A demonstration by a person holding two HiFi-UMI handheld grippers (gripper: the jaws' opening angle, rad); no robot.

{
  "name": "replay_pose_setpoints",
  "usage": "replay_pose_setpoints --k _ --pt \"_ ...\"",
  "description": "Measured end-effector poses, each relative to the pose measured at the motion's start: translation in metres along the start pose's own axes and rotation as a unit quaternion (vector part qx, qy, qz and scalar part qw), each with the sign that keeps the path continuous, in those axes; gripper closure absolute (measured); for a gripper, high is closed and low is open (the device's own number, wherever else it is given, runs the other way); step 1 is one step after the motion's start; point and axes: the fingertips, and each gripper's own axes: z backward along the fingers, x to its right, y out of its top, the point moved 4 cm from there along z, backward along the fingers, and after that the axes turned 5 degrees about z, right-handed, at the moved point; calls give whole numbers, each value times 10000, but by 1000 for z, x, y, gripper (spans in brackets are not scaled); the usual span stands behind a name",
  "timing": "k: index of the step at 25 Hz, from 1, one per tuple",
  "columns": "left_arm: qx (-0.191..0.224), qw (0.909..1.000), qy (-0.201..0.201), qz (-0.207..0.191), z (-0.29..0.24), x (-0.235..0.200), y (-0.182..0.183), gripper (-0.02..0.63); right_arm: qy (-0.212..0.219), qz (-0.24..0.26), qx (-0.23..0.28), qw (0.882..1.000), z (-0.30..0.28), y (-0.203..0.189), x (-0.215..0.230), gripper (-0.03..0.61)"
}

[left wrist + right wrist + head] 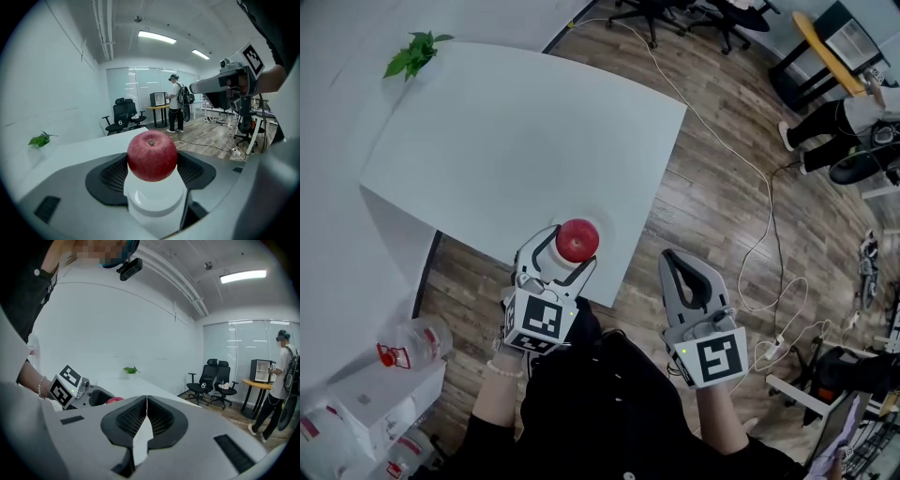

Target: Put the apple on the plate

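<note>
Head view: the apple [577, 240] is clamped by the left tongs [576, 247] at the surface's [516, 141] 5 o'clock edge; the right tongs [673, 257], at their 3 o'clock, are closed and empty.

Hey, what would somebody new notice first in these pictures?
The round red apple stands out, gripped in the left hand-held gripper at the near edge of the big white table. Next comes the right hand-held gripper, jaws shut and empty, off the table over the wooden floor.
</note>
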Motion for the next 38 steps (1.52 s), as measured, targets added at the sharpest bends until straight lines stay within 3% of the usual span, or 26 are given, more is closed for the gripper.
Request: replay_pose_setpoints --k 7,11,14,31,38 --pt "-205 9997 -89 110 -24 -9 -22 275 53 -28 -139 9999 -13 -5 -1 537" --pt "-348 9991 -169 180 -38 -13 -37 275 -10 -80 -556 9984 -16 -16 1 537" --pt "-458 9985 -235 211 -47 -14 -47 275 59 -64 -338 9994 -24 -15 0 537" --pt "-794 9946 -611 253 -84 -9 -78 275 -16 -218 -597 9980 -35 -36 0 537" --pt "-715 9940 -730 384 -90 -11 -79 275 39 -251 -592 9979 -44 -35 -3 537"
